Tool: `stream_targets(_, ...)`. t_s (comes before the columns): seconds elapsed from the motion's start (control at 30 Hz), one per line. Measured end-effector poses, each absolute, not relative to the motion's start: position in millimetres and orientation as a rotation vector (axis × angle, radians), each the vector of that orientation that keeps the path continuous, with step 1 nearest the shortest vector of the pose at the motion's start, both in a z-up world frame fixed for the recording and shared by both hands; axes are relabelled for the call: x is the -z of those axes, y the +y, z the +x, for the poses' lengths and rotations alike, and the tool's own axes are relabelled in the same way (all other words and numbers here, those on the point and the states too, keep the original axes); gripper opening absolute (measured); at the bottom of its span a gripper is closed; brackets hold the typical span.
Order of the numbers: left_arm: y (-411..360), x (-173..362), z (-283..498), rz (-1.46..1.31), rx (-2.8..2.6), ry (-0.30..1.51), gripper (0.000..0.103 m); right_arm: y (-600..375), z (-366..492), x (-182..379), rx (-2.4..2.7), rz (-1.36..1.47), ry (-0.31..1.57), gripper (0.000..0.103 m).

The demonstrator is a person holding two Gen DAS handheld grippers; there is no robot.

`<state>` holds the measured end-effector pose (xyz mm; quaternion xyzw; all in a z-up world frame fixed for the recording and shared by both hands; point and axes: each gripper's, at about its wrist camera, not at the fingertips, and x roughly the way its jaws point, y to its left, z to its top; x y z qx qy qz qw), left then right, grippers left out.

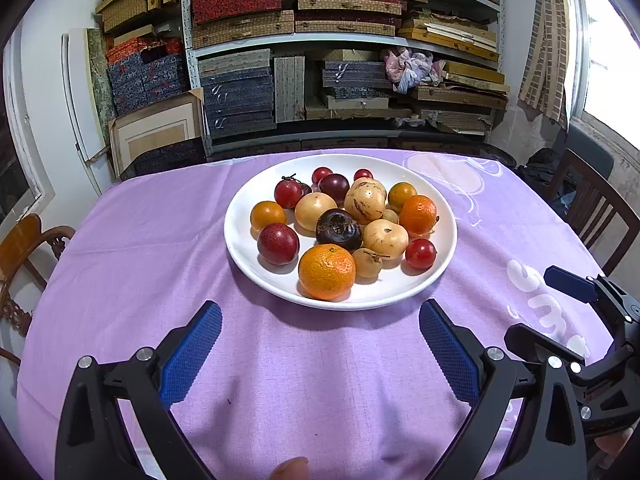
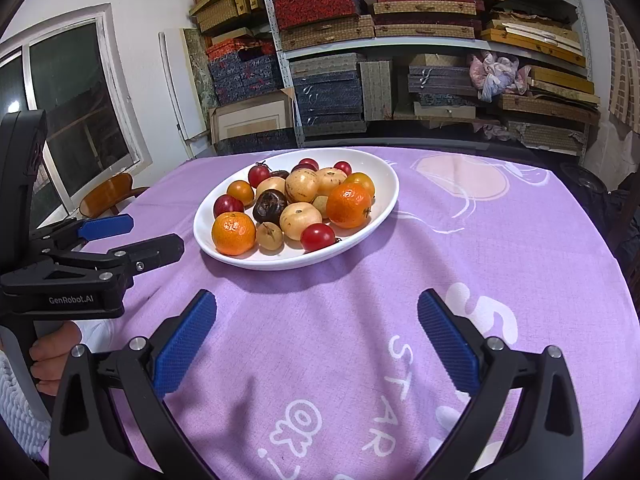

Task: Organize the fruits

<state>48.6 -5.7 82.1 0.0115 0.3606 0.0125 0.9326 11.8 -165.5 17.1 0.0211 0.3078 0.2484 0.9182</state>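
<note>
A white plate (image 1: 256, 268) stands on the purple tablecloth (image 1: 160, 240) and holds several fruits: oranges (image 1: 327, 272), red plums (image 1: 278, 243), pale yellow fruits (image 1: 364, 200), cherry tomatoes (image 1: 420, 253) and a dark mangosteen (image 1: 338, 229). My left gripper (image 1: 320, 322) is open and empty, just in front of the plate. My right gripper (image 2: 316, 312) is open and empty, in front and to the right of the plate (image 2: 384, 196). The right gripper also shows at the left wrist view's right edge (image 1: 568, 280). The left gripper shows at the right wrist view's left edge (image 2: 132, 236).
Shelves (image 1: 340, 40) packed with boxes stand behind the table. Wooden chairs stand at the left (image 1: 28, 248) and right (image 1: 592, 208). A window (image 2: 72, 112) is at the left. White print marks the cloth (image 2: 380, 420) near me.
</note>
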Motion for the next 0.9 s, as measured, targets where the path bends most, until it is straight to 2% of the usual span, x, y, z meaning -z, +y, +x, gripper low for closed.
stream_targets(0.67, -7.2, -85.6, 46.5, 0.009, 0.018, 0.737, 0.100, -162.8, 10.8, -15.5, -0.516, 0.033, 0.638, 0.099)
stream_targets(0.9, -5.2, -92.7, 37.5, -0.009, -0.035, 0.685, 0.100, -162.4, 11.2, -15.0, -0.517, 0.032, 0.642, 0.099)
